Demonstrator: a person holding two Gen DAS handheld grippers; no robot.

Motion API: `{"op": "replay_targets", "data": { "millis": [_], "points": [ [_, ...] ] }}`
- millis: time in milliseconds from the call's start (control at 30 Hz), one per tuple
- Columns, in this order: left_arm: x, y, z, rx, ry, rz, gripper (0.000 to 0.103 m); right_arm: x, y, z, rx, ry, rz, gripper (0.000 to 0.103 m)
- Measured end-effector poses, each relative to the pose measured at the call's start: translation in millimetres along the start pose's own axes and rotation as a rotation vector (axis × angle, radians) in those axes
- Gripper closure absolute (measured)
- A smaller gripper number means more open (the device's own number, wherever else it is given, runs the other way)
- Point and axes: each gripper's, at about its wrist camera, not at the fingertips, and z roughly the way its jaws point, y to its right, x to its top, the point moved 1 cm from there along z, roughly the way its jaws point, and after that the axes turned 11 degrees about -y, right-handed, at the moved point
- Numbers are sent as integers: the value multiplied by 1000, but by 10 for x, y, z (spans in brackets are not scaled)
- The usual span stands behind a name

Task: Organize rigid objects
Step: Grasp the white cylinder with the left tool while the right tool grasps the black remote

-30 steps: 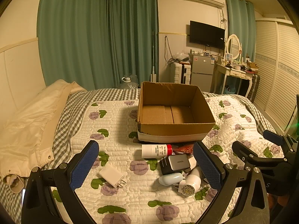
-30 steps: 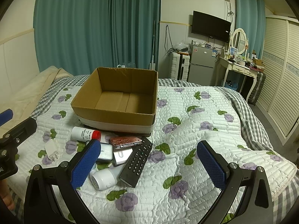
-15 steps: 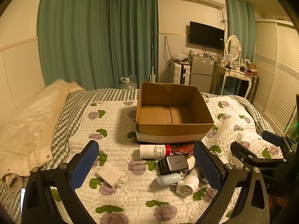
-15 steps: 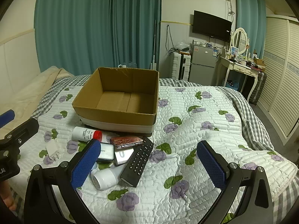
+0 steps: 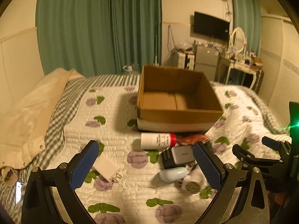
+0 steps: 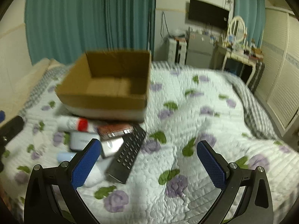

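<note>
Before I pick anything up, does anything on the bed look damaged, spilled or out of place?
Nothing looks spilled or broken. The cardboard box sits upright and empty, while the items to sort lie jumbled against its front: the red-capped tube on its side and the remote control slanted over neighbouring gadgets. The white plug adapter lies apart. Both views are blurred.

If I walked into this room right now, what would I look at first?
Probably the big open cardboard box sitting empty in the middle of the flowery bed quilt. Next, the jumble of small things right in front of it: a white bottle with a red cap, a black remote control and a white charger plug lying a little apart to the left.
</note>
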Motion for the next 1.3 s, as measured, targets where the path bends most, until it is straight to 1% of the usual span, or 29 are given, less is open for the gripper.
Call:
{"op": "replay_targets", "data": {
  "millis": [33,100,167,200,300,433,467,533,567,633,700,733,767,800,833,900,967,1033,1067,1167,1233,1300],
  "points": [
    [-21,8,93,9,-19,2,2,-8,2,129,16,-40,6,4],
    [-48,14,179,13,-44,2,2,-20,10,321,40,-90,18,7],
    [-83,30,282,19,-72,9,2,-27,-14,491,51,-122,15,8],
    [-95,36,306,24,-79,12,2,-34,-23,573,57,-138,12,11],
    [-121,45,386,25,-103,17,2,-10,-65,817,94,-198,15,16],
    [-141,61,465,30,-126,25,2,20,-124,1077,92,-251,9,19],
    [-147,66,484,31,-130,28,2,18,-121,1116,96,-262,10,22],
    [-150,82,523,34,-137,34,2,5,-81,1205,138,-278,35,22],
    [-150,99,536,36,-140,38,2,7,-66,1207,147,-282,40,23],
    [-154,131,556,36,-146,52,3,10,-46,1208,189,-293,34,31],
    [-148,167,570,33,-149,65,3,-1,-40,1193,251,-308,28,49],
    [-149,186,571,27,-149,72,3,-11,-47,1177,264,-311,19,53],
    [-148,202,572,23,-150,77,3,-19,-52,1162,259,-310,9,55],
    [-146,222,567,20,-150,84,3,-33,-54,1124,256,-299,-4,61],
    [-150,246,558,17,-152,93,3,-45,-40,1067,258,-289,-11,63],
    [-165,304,543,4,-161,103,3,-57,24,951,267,-264,-9,79],
    [-192,386,529,-18,-173,119,3,-62,86,825,243,-238,-24,84],
    [-231,498,533,-42,-188,149,3,-103,176,661,248,-220,-44,84],
    [-254,550,540,-55,-197,159,3,-126,203,646,248,-214,-47,84],
    [-330,699,599,-119,-238,182,4,-184,343,454,252,-196,-51,84],
    [-374,796,623,-134,-249,209,4,-218,415,303,237,-174,-62,84],
    [-412,897,635,-130,-247,251,5,-192,432,222,218,-158,-67,85]
  ]
}}
